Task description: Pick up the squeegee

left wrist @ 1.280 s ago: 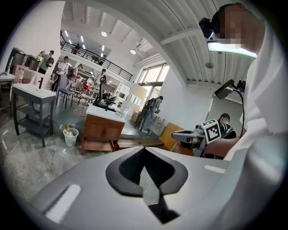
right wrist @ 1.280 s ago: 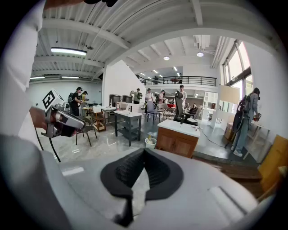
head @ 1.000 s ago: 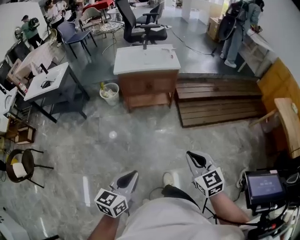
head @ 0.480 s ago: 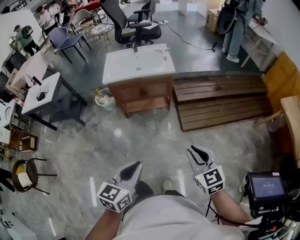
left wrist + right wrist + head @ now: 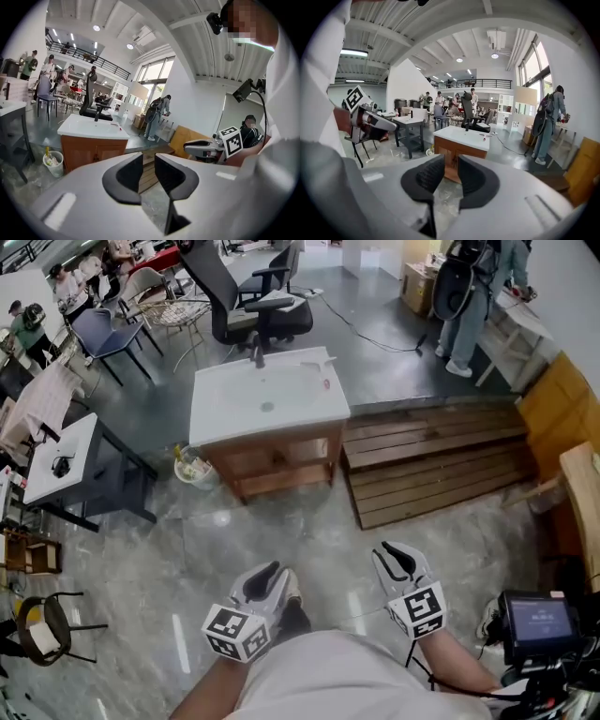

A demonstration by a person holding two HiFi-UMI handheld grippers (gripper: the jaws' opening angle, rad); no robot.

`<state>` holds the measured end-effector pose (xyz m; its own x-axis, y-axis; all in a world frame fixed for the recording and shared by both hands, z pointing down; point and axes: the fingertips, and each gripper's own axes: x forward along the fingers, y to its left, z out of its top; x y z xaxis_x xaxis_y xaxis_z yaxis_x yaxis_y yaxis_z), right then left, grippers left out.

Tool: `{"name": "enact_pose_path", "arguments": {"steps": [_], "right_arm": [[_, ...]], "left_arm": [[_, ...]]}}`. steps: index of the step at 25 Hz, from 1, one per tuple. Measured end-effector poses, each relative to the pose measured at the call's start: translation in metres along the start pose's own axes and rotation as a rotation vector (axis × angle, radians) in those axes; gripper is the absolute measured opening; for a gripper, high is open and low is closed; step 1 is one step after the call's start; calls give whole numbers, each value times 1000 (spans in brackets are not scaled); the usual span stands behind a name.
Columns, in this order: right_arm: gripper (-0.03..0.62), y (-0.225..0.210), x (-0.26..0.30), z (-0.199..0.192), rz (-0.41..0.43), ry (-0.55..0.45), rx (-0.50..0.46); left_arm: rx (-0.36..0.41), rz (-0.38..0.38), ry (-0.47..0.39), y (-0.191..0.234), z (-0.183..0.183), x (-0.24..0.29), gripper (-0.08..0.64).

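Observation:
A small red-marked item, probably the squeegee (image 5: 325, 383), lies on the right part of the white sink top (image 5: 234, 413); it also shows in the right gripper view as the squeegee (image 5: 483, 134), too small to make out. My left gripper (image 5: 267, 570) is held low at my waist, far short of the sink. Its jaws are opening, with a narrow gap and nothing between them, as the left gripper (image 5: 148, 171) shows in its own view. My right gripper (image 5: 398, 554) is level with it, and the right gripper (image 5: 451, 176) is slightly parted and empty.
The wooden vanity (image 5: 281, 460) has a dark faucet (image 5: 258, 354) and a bucket (image 5: 192, 468) at its left foot. A low plank platform (image 5: 431, 460) lies to its right. A black office chair (image 5: 248, 306) stands behind, and a white table (image 5: 56, 460) at the left. A person (image 5: 469, 296) stands at the back right.
The vanity has come closer and larger in the head view as I walk toward it. Both grippers travel forward with me, and the left jaws have parted slightly.

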<state>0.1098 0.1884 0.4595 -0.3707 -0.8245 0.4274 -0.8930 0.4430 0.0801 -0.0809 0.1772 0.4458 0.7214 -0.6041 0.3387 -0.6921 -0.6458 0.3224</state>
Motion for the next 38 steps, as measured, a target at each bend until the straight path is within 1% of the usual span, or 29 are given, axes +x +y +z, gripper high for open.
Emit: {"name": "enact_pose_path", "arguments": {"steps": [2, 6, 8, 9, 10, 12, 15, 17, 19, 21, 24, 27, 31, 34, 38], "right_arm": [[72, -5, 30, 19, -19, 13, -3], [80, -21, 88, 70, -67, -4, -47], [86, -29, 111, 85, -93, -1, -49], [89, -33, 121, 89, -103, 1, -45], [89, -37, 131, 92, -109, 4, -38], [89, -49, 149, 95, -115, 18, -20], [89, -57, 167, 97, -118, 44, -12], [89, -68, 180, 101, -122, 44, -5], [89, -84, 195, 105, -123, 34, 2], [89, -104, 210, 108, -115, 24, 5], [89, -140, 234, 115, -89, 7, 2], [89, -186, 259, 118, -53, 6, -14], [89, -251, 286, 121, -16, 10, -37], [89, -292, 297, 113, 17, 31, -26], [89, -335, 306, 93, 52, 81, 6]], "left_arm": [[15, -10, -7, 32, 24, 21, 68], [49, -29, -11, 100, 69, 58, 109], [73, -43, 1, 128, 84, 77, 131], [84, -46, 6, 140, 90, 88, 160], [89, -48, 8, 151, 96, 101, 169], [79, -45, 3, 168, 106, 130, 178], [46, -38, -12, 181, 116, 159, 178], [53, -31, -15, 187, 123, 179, 178], [76, -17, -14, 191, 130, 206, 178], [89, 21, -1, 198, 137, 236, 178], [82, 110, 18, 214, 148, 287, 186], [54, 175, 40, 227, 159, 344, 193], [10, 236, 54, 237, 176, 422, 193], [-3, 277, 63, 240, 185, 481, 196], [2, 341, 75, 254, 187, 549, 202]]}}
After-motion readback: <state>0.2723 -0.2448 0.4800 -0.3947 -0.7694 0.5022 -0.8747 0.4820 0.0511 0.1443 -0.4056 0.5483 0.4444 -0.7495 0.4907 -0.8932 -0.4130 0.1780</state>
